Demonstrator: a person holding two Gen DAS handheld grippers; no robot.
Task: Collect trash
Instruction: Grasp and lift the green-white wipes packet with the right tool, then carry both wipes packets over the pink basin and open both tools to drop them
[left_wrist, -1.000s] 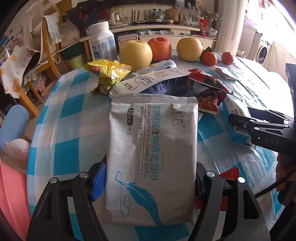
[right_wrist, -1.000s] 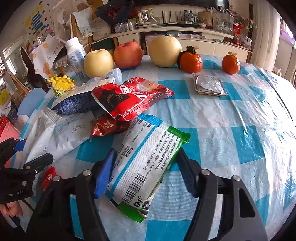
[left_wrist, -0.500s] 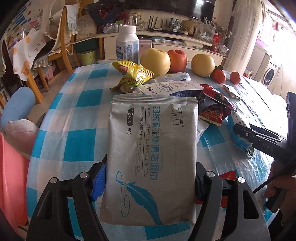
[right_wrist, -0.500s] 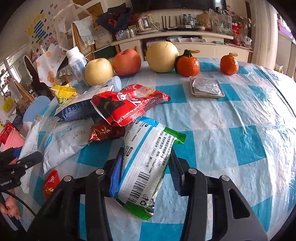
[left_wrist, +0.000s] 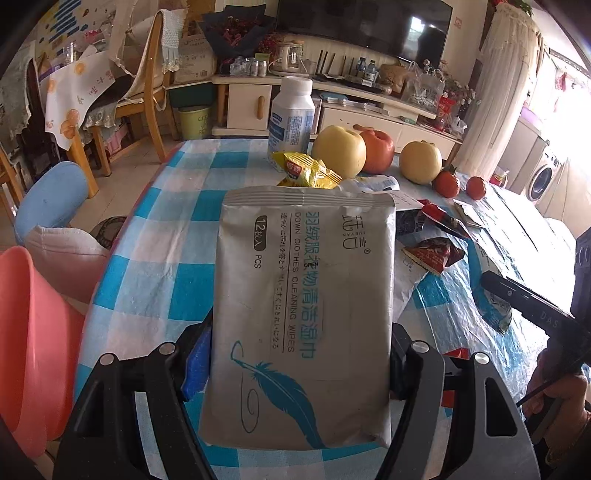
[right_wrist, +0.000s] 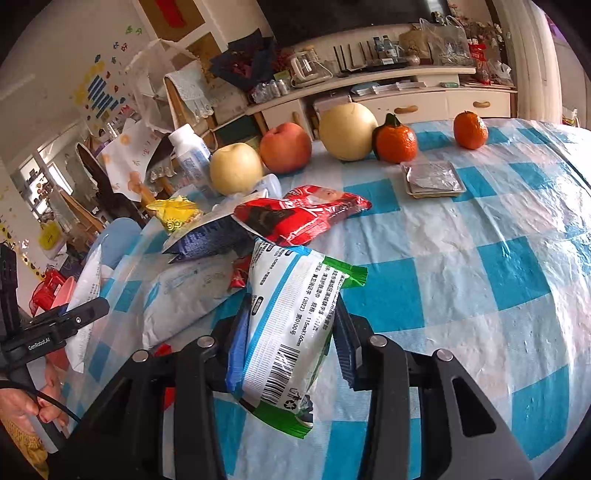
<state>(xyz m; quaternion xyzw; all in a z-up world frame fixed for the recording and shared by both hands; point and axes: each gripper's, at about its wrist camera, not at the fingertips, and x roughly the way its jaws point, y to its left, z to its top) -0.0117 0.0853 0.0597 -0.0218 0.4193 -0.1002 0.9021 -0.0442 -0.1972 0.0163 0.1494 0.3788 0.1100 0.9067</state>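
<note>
- Left gripper (left_wrist: 297, 363): jaws pinch the grey wipes pack (left_wrist: 303, 317) by its two long sides; the flat, matte foil pouch with its feather print is lifted clear of the checked tablecloth (left_wrist: 147, 236).
- Right gripper (right_wrist: 288, 343): pads pressed onto the white-green wrapper (right_wrist: 288, 325), a crinkled, glossy film with a barcode; jaws have just been closing on it.
- Left of the wipes pack: the table edge curves away; a pink basin (left_wrist: 29, 339) sits below it.
- Beyond the wipes pack: yellow crumpled packet (left_wrist: 306, 170), red wrappers (right_wrist: 299, 214) heaped together.
- Right of the heap: bare cloth, open room.
- Far edge: round, smooth fruit (right_wrist: 347, 131) in a row.
</note>
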